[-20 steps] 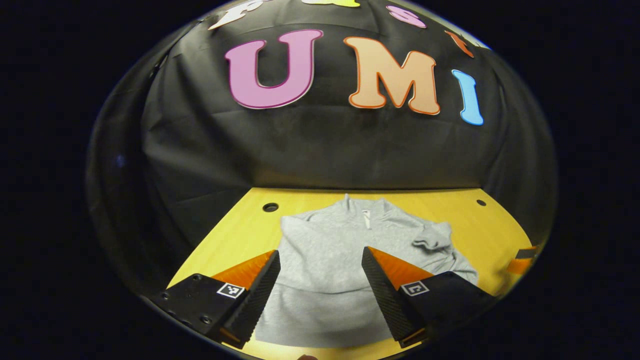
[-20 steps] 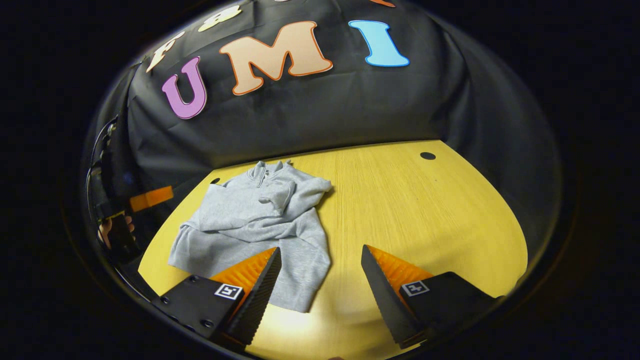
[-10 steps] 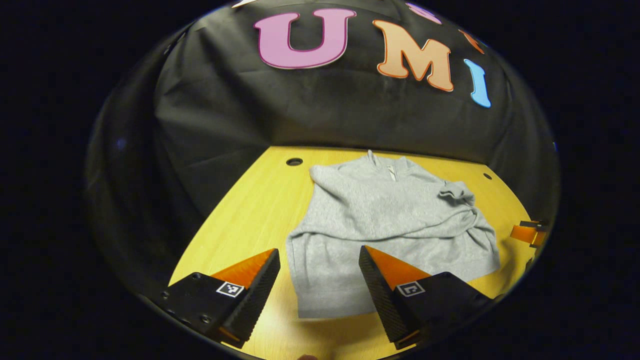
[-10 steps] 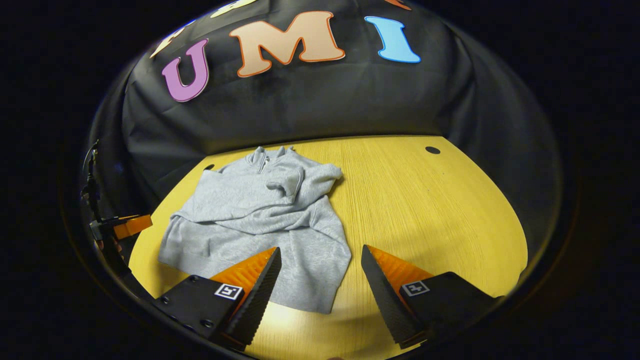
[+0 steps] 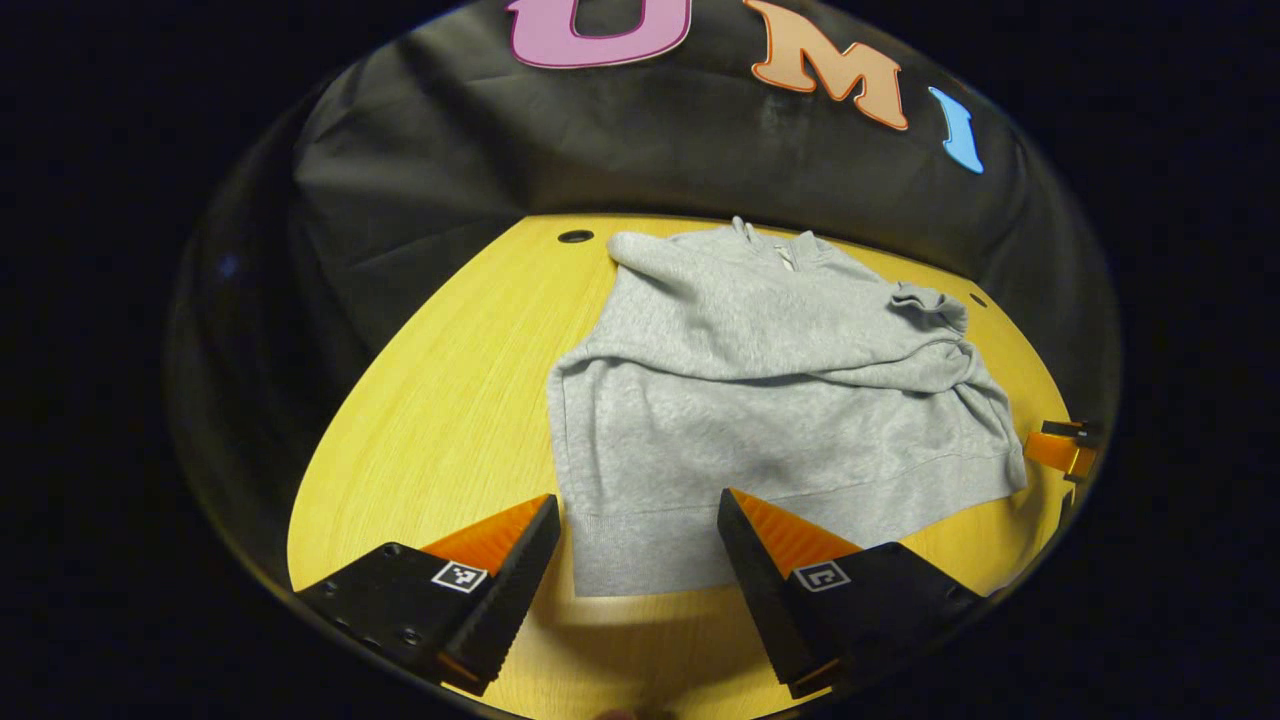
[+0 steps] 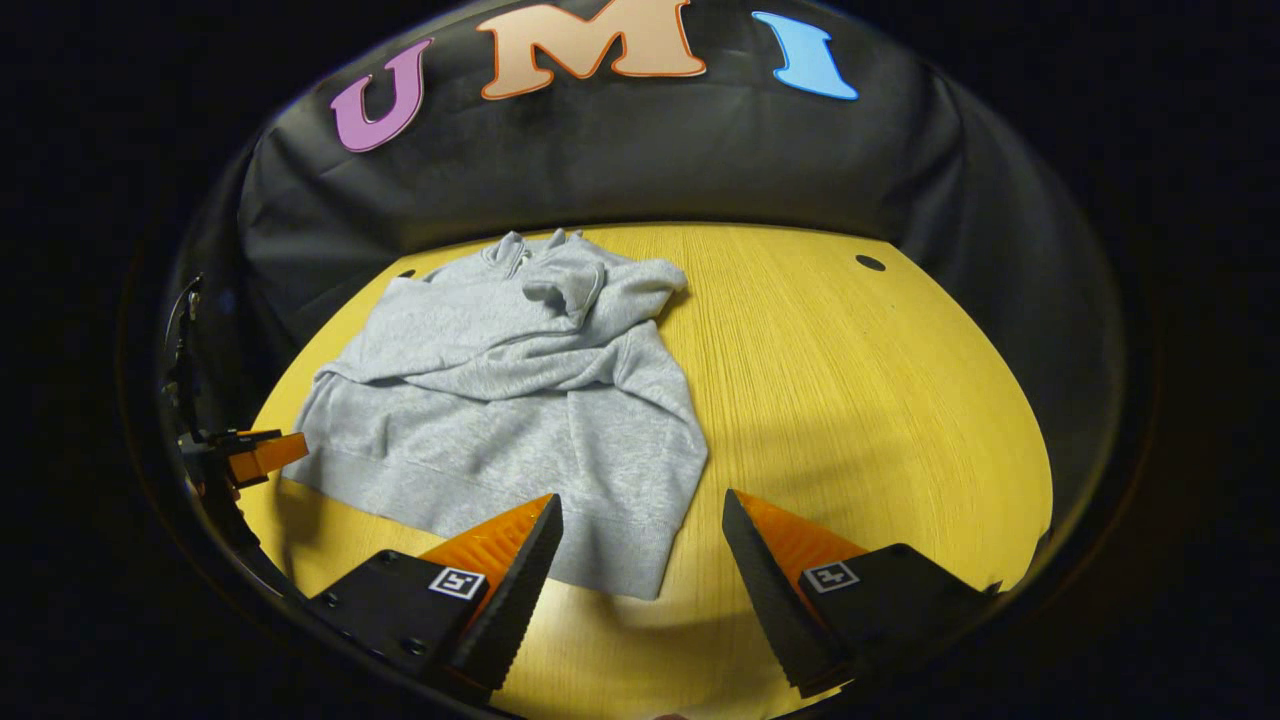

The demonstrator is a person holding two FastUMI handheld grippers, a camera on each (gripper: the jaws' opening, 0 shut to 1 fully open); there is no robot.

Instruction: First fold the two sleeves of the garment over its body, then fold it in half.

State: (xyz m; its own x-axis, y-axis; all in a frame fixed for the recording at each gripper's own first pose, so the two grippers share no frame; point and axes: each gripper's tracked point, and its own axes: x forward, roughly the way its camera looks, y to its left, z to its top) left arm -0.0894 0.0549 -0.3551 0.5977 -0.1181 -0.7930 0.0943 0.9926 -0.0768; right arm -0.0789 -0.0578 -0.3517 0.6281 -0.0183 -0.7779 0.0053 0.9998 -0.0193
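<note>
Yellow wood-grain table (image 5: 440,400) with small round holes near its far edge, backed by black cloth wall (image 6: 640,160). Grey zip-neck sweatshirt (image 5: 760,400) flat toward the far side, sleeves folded across the body. Left gripper (image 5: 640,545) and right gripper (image 6: 640,545) above the near hem, jaws spread wide, holding nothing.

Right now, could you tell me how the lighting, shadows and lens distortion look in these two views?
Left gripper view: fisheye bends the yellow table edge; the grey sweatshirt is sharp, and a soft shadow falls below its hem. Right gripper view: the same curvature, a bright glare patch on the table near the right gripper, dim edges.
</note>
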